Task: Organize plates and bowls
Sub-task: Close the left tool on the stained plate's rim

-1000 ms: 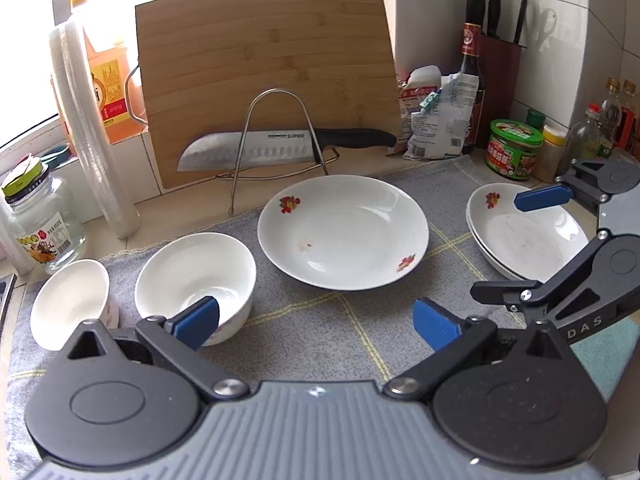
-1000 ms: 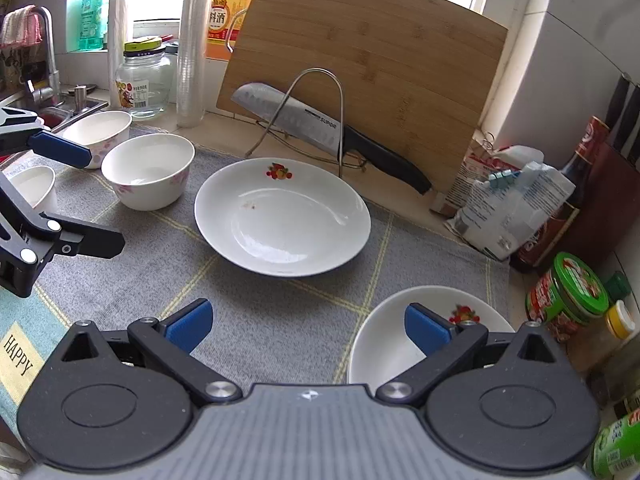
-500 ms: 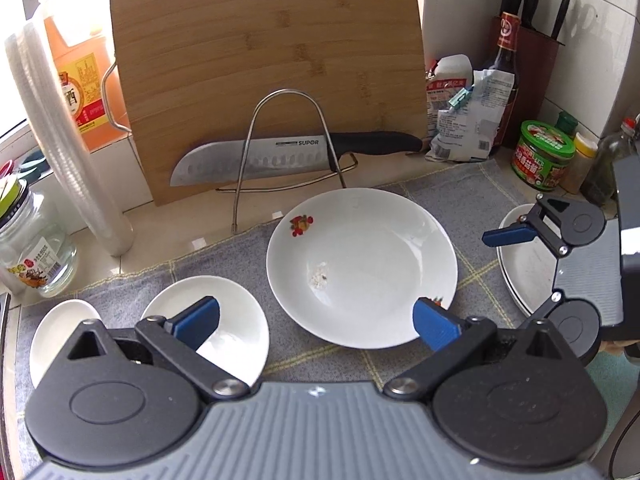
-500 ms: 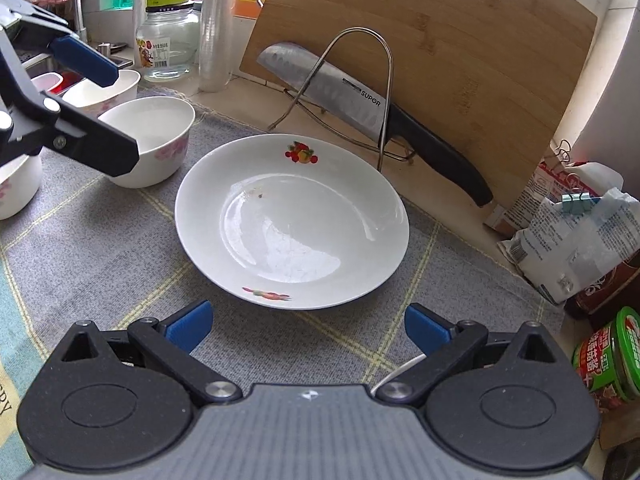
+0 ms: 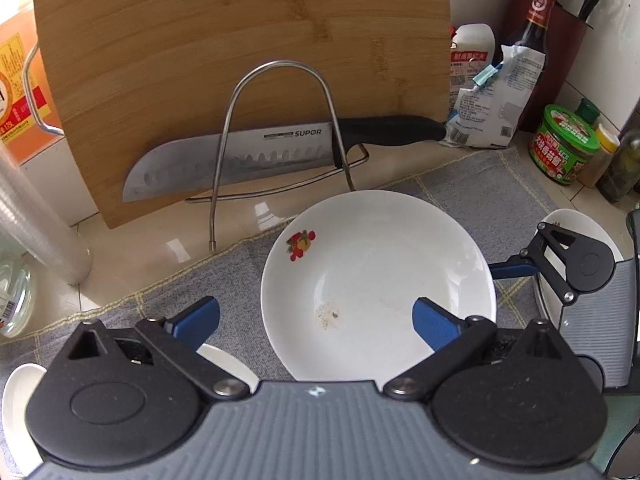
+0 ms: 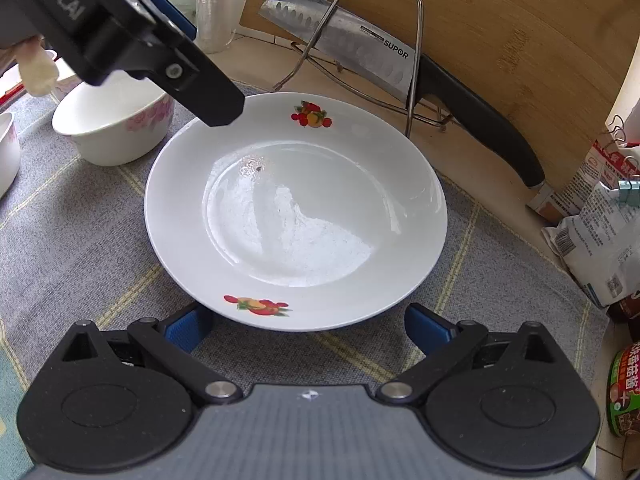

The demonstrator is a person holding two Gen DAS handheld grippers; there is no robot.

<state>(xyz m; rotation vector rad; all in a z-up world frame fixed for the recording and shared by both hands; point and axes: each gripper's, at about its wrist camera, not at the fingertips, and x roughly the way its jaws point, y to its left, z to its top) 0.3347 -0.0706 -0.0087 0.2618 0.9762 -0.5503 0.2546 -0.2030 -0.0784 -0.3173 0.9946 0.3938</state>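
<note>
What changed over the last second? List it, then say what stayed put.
Both grippers closed in on the large white plate: the right gripper now has its open jaws at the plate's near rim, and the left gripper hangs over it, also open. Nothing was gripped or released. The plate, the bowl, the knife on its rack and the cutting board stayed put.
</note>
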